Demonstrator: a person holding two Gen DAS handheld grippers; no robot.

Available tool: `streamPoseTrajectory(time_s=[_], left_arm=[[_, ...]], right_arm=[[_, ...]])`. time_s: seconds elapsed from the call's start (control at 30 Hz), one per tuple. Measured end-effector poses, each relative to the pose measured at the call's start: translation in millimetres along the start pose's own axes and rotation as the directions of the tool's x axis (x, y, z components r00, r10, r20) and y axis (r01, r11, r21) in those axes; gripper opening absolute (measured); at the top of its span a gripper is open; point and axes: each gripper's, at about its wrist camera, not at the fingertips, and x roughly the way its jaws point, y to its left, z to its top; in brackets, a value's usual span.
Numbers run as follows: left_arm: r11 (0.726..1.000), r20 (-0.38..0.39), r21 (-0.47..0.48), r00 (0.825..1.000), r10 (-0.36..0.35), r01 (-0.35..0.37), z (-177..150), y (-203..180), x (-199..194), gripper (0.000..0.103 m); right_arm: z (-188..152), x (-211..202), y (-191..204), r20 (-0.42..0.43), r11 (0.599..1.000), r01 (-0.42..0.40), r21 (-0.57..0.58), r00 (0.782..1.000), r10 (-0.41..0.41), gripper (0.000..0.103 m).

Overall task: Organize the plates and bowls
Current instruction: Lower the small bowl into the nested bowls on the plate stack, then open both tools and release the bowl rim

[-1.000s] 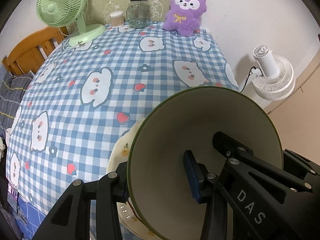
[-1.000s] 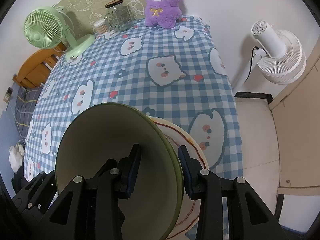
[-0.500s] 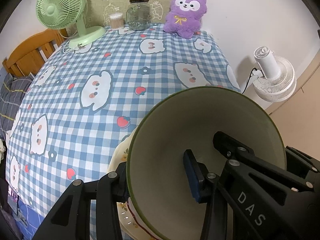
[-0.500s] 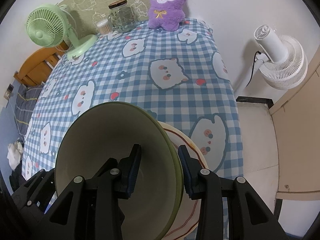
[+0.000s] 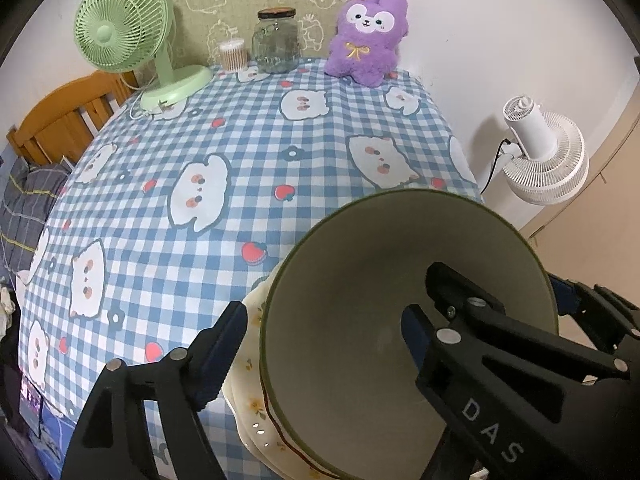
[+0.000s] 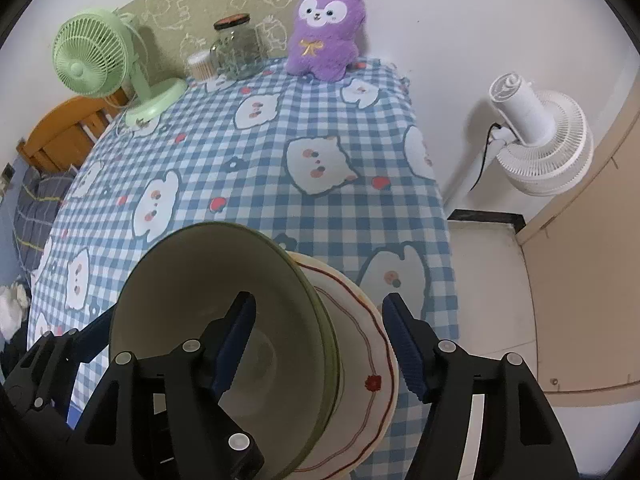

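Green-rimmed bowl (image 5: pixel 360 300) (on plates (image 6: pixel 372 344)) sits between both opening grippers.

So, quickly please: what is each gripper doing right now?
Left gripper: opening, fingers off the green bowl's rim.
Right gripper: opening, also clear of the rim.

Both tools are matte black plastic. The left gripper (image 5: pixel 320 344) has angular, open-framed finger arms studded with round silver screw heads, dark blue ribbed pads on the inner faces, and white "DAS" lettering along one arm. The right gripper (image 6: pixel 320 344) matches: black framing, silver screws, blue ridged pads.
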Motion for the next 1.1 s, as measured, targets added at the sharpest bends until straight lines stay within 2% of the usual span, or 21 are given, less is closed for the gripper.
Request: streamPoseTrajectory(time_s=[0.53,0.8,0.9,1.1], left_arm=[[0.996,0.132,0.092,0.991,0.003,-0.015,4.6,21.8,-48.1,0.085],[0.995,0.207,0.103,0.978,-0.009,-0.013,4.4,48.0,-74.1,0.085],[0.995,0.236,0.1,0.972,-0.015,-0.01,2.5,60.2,-84.1,0.088],[0.996,0.274,0.094,0.962,-0.014,-0.012,-4.4,94.9,-99.9,0.089]], right_arm=[[-4.3,-55.2,22.5,0.13,0.995,0.05,0.09,0.99,-0.061,0.076],[-9.0,-83.5,52.1,0.203,0.992,0.08,0.097,0.974,-0.099,0.077],[-13.4,-92.9,64.7,0.229,0.991,0.084,0.107,0.968,-0.107,0.081],[-28.9,-106.4,92.1,0.278,0.989,0.066,0.129,0.955,-0.1,0.083]])
